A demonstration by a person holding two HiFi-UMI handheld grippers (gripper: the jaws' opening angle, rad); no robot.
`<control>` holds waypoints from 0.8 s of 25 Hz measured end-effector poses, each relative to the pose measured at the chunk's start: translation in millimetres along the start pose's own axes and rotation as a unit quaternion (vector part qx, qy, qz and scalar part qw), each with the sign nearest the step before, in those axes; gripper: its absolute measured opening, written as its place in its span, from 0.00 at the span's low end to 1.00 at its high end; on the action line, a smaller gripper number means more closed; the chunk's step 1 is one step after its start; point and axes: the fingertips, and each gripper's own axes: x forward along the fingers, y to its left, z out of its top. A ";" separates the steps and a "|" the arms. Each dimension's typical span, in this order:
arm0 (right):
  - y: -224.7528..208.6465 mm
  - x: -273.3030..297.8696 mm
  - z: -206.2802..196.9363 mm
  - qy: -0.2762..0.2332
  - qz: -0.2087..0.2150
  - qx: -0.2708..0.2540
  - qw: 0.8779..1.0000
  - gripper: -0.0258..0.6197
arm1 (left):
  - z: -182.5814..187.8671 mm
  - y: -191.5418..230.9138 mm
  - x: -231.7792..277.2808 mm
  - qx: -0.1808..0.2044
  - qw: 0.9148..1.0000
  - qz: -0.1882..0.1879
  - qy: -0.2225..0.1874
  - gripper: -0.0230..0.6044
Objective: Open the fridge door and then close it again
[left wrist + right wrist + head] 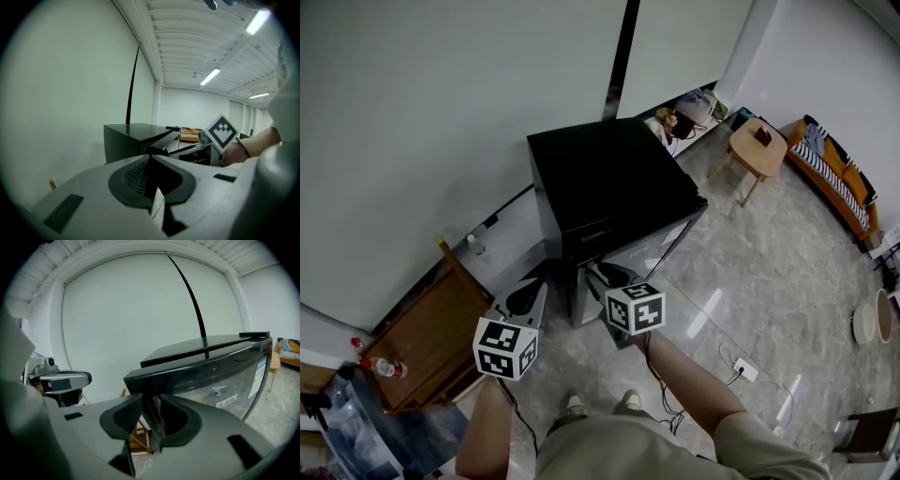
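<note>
Evidently little is done yet. From the head view, the black fridge [609,178] stands on the floor at the middle of the frame against the wall, and its glass door [652,246] looks closed or at most barely ajar. The right gripper [605,277] sits at the door's near corner, just below the middle, while the left gripper [528,298] hangs lower left, apart from the fridge. Next, the left gripper view: the left gripper [150,157] has its fingers pressed together on nothing, with the fridge [124,140] beyond them at centre. Last, the right gripper view: the right gripper [150,404] has its fingers drawn narrow onto the free edge of the door [211,376], and the pads seem to press it. By my reading the grasp is made, and the pull open and the closing are both left.
</note>
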 end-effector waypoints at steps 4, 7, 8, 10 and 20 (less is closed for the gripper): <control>-1.2 10.7 6.2 -0.005 -0.013 0.010 1.000 0.21 | 0.1 6.1 1.0 -0.003 1.000 0.001 -0.001 0.06; -1.8 17.4 10.3 -0.010 -0.019 0.020 1.000 0.21 | -1.0 9.8 0.9 -0.002 1.000 0.000 0.001 0.06; -1.9 19.5 11.3 -0.011 -0.020 0.024 0.999 0.21 | -1.3 10.9 0.6 -0.002 1.000 0.000 0.001 0.06; -2.4 23.9 13.7 -0.013 -0.023 0.029 0.999 0.21 | -1.1 12.1 0.0 -0.003 1.000 0.000 0.001 0.06; 0.5 22.5 19.4 -0.023 -0.036 0.035 0.998 0.21 | 0.6 9.3 -11.0 0.001 1.000 -0.007 -0.003 0.06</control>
